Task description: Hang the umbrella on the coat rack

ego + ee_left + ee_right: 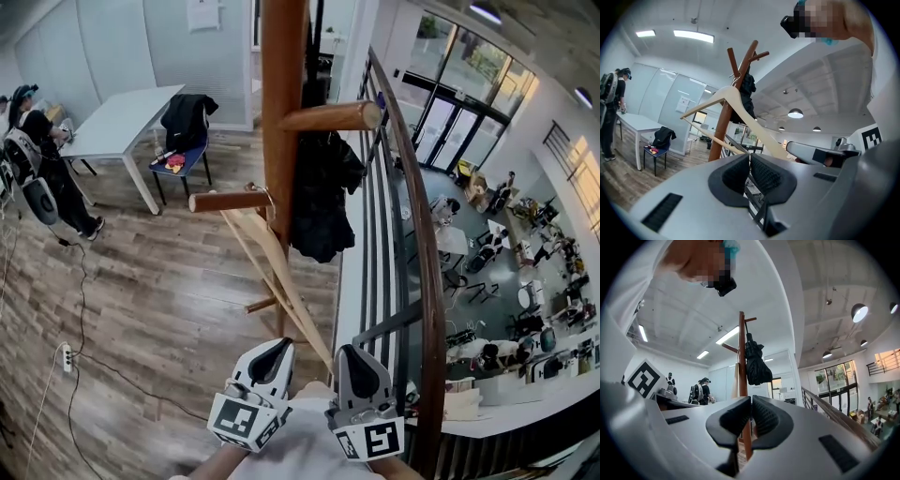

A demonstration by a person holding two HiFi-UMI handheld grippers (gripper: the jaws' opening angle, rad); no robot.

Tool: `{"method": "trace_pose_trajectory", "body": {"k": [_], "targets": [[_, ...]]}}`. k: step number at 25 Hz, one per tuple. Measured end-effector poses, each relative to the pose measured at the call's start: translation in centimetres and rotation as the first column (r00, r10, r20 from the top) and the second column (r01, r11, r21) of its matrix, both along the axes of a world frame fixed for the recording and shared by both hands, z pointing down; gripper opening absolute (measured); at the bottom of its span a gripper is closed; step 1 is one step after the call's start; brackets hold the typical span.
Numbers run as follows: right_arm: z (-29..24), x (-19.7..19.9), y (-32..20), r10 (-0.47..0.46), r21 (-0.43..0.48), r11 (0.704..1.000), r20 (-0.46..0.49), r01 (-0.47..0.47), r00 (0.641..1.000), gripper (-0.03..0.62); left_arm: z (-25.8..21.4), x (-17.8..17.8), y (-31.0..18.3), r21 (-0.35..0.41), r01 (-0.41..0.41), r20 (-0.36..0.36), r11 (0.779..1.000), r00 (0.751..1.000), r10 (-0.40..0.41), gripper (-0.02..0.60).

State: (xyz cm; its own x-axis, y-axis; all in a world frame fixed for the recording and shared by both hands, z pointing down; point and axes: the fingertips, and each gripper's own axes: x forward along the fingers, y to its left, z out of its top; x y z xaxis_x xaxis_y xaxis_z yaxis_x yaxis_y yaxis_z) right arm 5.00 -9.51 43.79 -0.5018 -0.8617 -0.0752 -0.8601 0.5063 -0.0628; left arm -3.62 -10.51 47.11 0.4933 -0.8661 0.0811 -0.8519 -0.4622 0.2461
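- While a folded black umbrella (754,364) hangs from an upper peg of the wooden coat rack (281,94), close against the pole, both grippers sit low and near the person's body, well apart from the rack.
- Left gripper (749,164): jaws closed pad to pad, nothing between them. Its view looks up past a pale wooden hanger (740,110) hooked on a lower peg.
- Right gripper (751,406): jaws likewise closed and empty, aimed level at the pole, with the umbrella hanging above their line.
- By the look of things the hanging is done, and the step in hand is a clean retreat and a check of the result.
- To do that well, the grippers should back off along a line clear of the hanger, which juts toward the person and would swing at a touch.
- The umbrella appears to hang freely beside the curved handrail (412,216). Whether its loop sits well back on the peg cannot be made out, so a look from the side is worth taking before leaving.
- If it sits near the peg's tip, one gripper could nudge it toward the pole, jaws opened only as far as needed.
- A second person stands at a white bench (112,122) far across the wooden floor, out of the way.
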Motion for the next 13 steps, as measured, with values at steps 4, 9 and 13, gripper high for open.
{"method": "trace_pose_trajectory", "body": {"k": [4, 9, 13], "targets": [[0.0, 0.7, -0.4, 0.026, -0.014, 1.0, 0.018, -0.026, 0.999, 0.04, -0.2, 0.1, -0.3, -0.003, 0.001, 0.007, 1.0, 1.0, -0.001, 0.028], [0.4, 1.0, -0.8, 0.046, -0.041, 0.998, 0.016, -0.045, 0.999, 0.038, -0.1, 0.0, -0.3, -0.016, -0.003, 0.015, 1.0, 1.0, 0.003, 0.028], [0.5, 1.2, -1.3, 0.058, -0.051, 0.997, 0.014, -0.057, 0.998, 0.037, 0.1, -0.1, -0.6, -0.019, -0.001, 0.011, 1.0, 1.0, 0.001, 0.028]]}}
